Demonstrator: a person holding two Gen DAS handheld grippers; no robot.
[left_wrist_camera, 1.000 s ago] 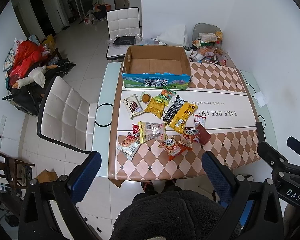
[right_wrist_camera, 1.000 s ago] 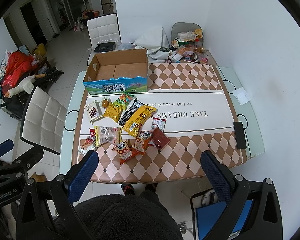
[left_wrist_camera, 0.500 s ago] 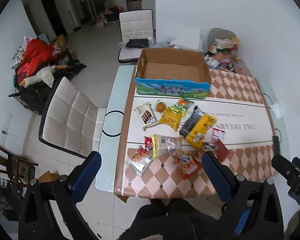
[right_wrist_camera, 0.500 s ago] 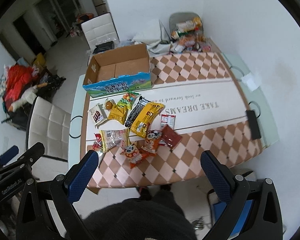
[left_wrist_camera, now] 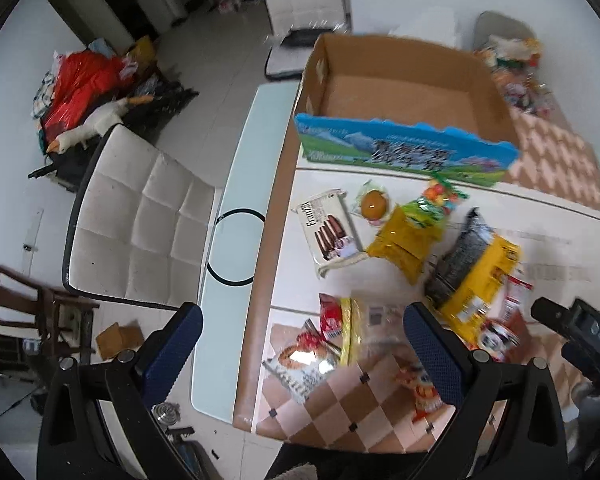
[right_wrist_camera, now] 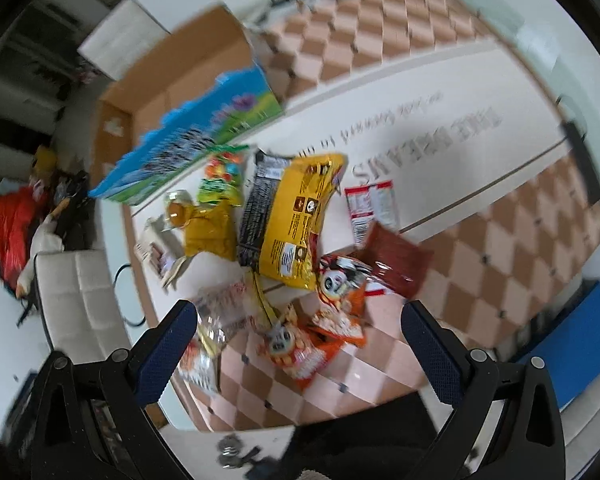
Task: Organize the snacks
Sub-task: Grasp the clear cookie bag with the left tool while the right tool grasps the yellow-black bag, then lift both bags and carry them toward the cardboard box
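Approach step, nothing picked yet. Left claw [left_wrist_camera: 302,344] and right claw [right_wrist_camera: 300,340] both hanging spread, empty, above snack pile [right_wrist_camera: 292,216] lying loose on bench [right_wrist_camera: 500,240]. Cardboard box [left_wrist_camera: 400,92] sitting empty behind pile. Next: descending onto one packet, pinching it.

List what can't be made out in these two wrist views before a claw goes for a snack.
- Printed text on the cardboard box: right wrist view, smeared by motion blur.
- Clear-wrapped snack near the table edge: right wrist view, blurred, partly behind the right claw finger.
- Panda snack packs: left wrist view, blurred and partly covered by the left claw finger.
- Pile at the table's far end: left wrist view, too small to tell apart.
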